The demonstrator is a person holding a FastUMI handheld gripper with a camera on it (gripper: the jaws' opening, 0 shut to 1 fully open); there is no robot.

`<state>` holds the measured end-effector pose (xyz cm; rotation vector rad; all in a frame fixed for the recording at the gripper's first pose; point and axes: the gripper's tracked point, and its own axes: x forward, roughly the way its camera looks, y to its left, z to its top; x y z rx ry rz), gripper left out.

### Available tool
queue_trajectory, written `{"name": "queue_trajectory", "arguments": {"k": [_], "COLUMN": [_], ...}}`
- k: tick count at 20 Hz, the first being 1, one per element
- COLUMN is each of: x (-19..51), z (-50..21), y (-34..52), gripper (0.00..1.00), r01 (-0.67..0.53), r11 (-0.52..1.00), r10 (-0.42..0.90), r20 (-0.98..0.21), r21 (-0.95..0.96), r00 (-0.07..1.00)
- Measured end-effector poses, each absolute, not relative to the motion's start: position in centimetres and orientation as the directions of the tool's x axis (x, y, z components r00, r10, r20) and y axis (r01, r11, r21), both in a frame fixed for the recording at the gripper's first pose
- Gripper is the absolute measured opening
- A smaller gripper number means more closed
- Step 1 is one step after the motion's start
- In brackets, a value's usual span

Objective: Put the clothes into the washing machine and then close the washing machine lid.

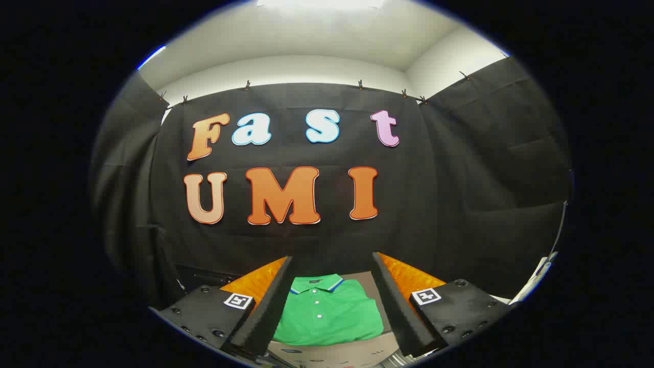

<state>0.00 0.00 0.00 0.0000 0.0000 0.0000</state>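
Spread wide and gripping nothing, the gripper (329, 301) is hovering over a folded green shirt (329, 314) lying between its fingers, so loading and lid-closing are evidently remaining.

The claw (332, 301) stands with both fingers spread wide; the gap between them is unobstructed. A folded green polo shirt with a blue-trimmed collar (329, 312) lies flat on the pale grey surface (365, 280) at 12 o'clock, just ahead of the fingers. Above the shirt, the approach path is free. The booth's black cloth wall (460, 194) closes off the space beyond.
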Motion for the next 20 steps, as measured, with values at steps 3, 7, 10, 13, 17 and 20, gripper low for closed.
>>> {"name": "queue_trajectory", "arguments": {"k": [3, 7, 10, 13, 17, 20], "x": [0.3, 0.4, 0.4, 0.3, 0.8, 2.0], "z": [-0.2, 0.0, -0.1, 0.4, 0.1, 0.8], "y": [1.0, 0.8, 0.9, 0.5, 0.4, 1.0], "gripper": [0.97, 0.97, 0.97, 0.98, 0.98, 0.98], "r01": [-0.004, 0.015, 0.016, 0.033, 0.072, 0.056], "r11": [1.0, 1.0, 1.0, 0.999, 0.997, 0.998], "r10": [0.004, -0.015, -0.016, -0.034, -0.072, -0.056], "r20": [-0.008, -0.003, -0.001, 0.034, 0.028, 0.011], "r21": [-0.005, -0.012, 0.01, 0.039, -0.009, -0.04], "r00": [1.0, 1.0, 1.0, 0.999, 0.997, 0.998]}}
